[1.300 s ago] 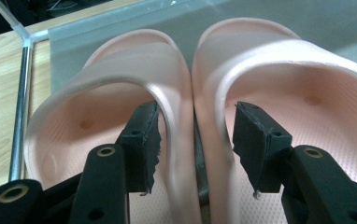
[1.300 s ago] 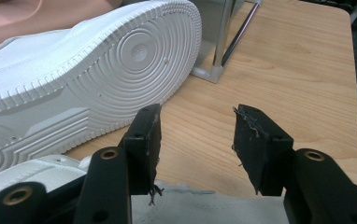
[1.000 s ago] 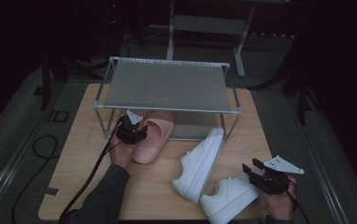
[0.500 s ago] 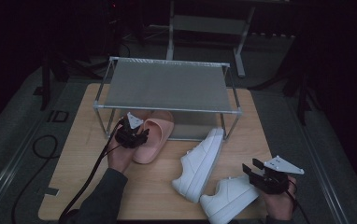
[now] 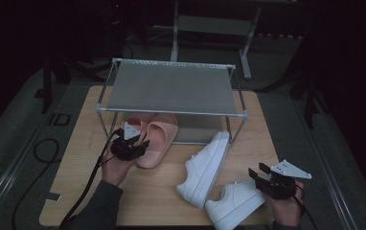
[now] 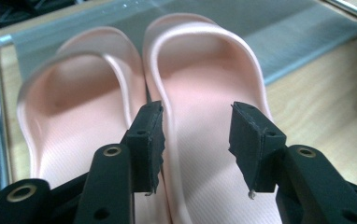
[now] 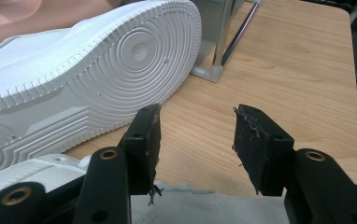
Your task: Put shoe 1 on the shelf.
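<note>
While the left tongs (image 6: pixel 195 140) are held apart and have just been narrowing, the right pink slipper (image 6: pixel 204 116) lies between them ungripped, beneath the rack (image 5: pixel 171 88); the right tongs (image 7: pixel 197 144), open and empty, are kept over a white sneaker (image 7: pixel 200 207) on the counter (image 7: pixel 284 60).

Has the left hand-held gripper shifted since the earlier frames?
Yes. The left hand-held gripper has drawn back slightly from the grey metal shoe rack toward the person, jaws just closing somewhat, above the pink slides.
</note>
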`<state>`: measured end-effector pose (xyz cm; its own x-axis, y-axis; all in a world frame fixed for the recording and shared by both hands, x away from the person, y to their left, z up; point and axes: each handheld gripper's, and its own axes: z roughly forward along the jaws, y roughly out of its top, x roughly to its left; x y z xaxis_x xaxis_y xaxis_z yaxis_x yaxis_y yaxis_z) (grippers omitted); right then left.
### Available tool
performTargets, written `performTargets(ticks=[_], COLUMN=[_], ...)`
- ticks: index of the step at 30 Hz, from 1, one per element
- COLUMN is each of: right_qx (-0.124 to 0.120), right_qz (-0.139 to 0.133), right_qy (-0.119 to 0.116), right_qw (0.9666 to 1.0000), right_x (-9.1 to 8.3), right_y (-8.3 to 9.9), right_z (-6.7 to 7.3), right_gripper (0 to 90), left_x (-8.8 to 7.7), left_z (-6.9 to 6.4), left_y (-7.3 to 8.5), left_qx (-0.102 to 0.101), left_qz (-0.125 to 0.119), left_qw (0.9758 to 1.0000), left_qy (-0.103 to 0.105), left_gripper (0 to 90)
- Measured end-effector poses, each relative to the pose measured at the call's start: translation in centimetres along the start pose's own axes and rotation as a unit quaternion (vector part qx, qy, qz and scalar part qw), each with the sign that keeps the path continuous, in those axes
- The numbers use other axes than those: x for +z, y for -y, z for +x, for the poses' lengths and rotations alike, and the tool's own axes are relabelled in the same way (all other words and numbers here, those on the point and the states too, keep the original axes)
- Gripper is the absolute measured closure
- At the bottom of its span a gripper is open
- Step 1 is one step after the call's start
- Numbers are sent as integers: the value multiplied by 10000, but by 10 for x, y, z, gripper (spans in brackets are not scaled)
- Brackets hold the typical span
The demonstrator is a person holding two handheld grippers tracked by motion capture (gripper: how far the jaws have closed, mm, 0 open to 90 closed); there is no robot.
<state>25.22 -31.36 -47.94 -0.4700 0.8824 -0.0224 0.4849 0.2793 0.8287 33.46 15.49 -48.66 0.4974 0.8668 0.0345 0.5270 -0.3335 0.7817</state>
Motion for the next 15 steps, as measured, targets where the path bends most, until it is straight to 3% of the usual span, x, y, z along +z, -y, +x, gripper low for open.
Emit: performTargets(ticks=[10,15], right_qx=[3,-3], right_qz=[1,5], right_qy=[4,5], right_qw=[10000,10000], right_x=[0,0], right_y=[0,0], right_z=[0,0], right_gripper=[503,502], left_x=[-22,-24], left_z=[-3,-6], left_y=[18,29], left_qx=[25,95], left_qz=[54,172], left_qw=[9997,9994], left_qy=[230,299], left_gripper=[668,775])
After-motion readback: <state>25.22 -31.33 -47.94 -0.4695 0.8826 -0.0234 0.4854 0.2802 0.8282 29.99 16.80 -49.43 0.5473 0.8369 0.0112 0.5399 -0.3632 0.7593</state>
